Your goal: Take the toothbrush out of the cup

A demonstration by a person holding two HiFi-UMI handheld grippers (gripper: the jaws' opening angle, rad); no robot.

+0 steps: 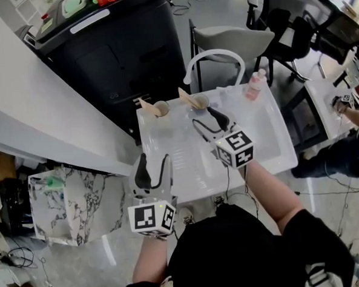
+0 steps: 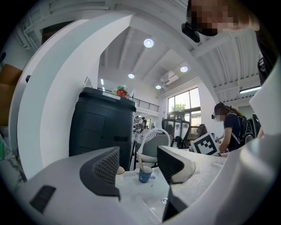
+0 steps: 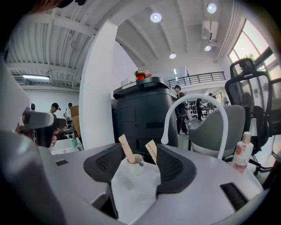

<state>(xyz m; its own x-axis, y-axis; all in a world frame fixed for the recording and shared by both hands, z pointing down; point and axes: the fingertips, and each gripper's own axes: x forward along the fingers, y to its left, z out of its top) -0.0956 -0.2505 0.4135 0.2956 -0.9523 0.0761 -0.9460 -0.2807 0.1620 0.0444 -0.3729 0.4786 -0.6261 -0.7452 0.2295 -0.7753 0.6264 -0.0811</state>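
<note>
Two toothbrushes [image 1: 185, 96] lean left in cups [image 1: 201, 102] just beyond the right gripper [image 1: 207, 123], jaws apart, empty. The left gripper [image 1: 154, 170], also spread, hangs farther back.

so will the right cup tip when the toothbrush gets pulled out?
Likely light: the cup is small beside the right hand-held gripper. The toothbrush leans against its rim, so a sideways pull could tip it; pulling along the lean looks safer. The smooth white tray may let it slide.

Ahead of the right gripper [image 1: 202, 115] lies a smooth, glossy white sink [image 1: 187, 163]. The toothbrush [image 3: 126, 149] looks like matt pale wood, its cup [image 3: 134, 159] smooth. The left gripper [image 1: 154, 156] is matt grey plastic with ribbed black pads [image 2: 107, 165].
</note>
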